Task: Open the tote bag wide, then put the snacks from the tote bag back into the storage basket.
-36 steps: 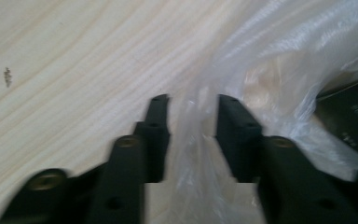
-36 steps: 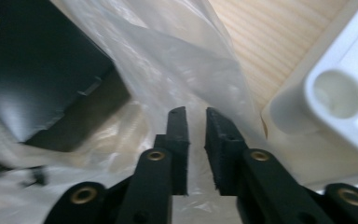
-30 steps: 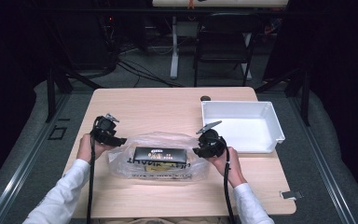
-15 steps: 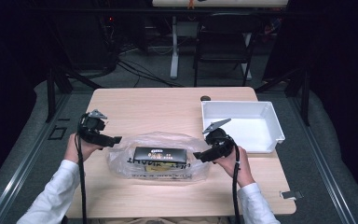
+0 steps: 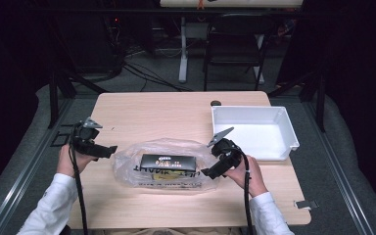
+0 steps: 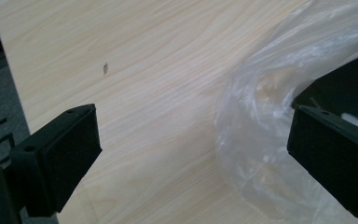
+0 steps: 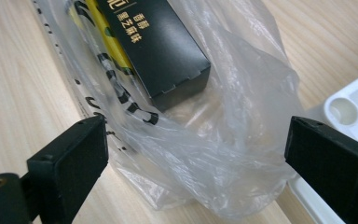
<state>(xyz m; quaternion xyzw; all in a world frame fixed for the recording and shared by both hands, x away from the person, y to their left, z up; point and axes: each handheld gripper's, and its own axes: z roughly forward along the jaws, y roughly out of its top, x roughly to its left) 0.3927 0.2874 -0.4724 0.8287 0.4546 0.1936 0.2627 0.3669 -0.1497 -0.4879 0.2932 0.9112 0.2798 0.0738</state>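
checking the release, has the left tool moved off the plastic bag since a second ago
Yes. The left tool, jaws just opened and empty, has drawn leftward from the plastic bag, toward the table's left edge.

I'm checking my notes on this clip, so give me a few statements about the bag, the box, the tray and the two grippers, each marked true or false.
1. The black box lies inside the clear bag. True.
2. The white tray holds the bag. False: the tray holds nothing, and the bag lies on the table beside it.
3. The left gripper is clamped on the bag. False: its jaws stand wide apart, with the bag's edge loose between them.
4. The right gripper is open, with the bag's end between its jaws. True.
5. The box stands upright. False: it lies flat.
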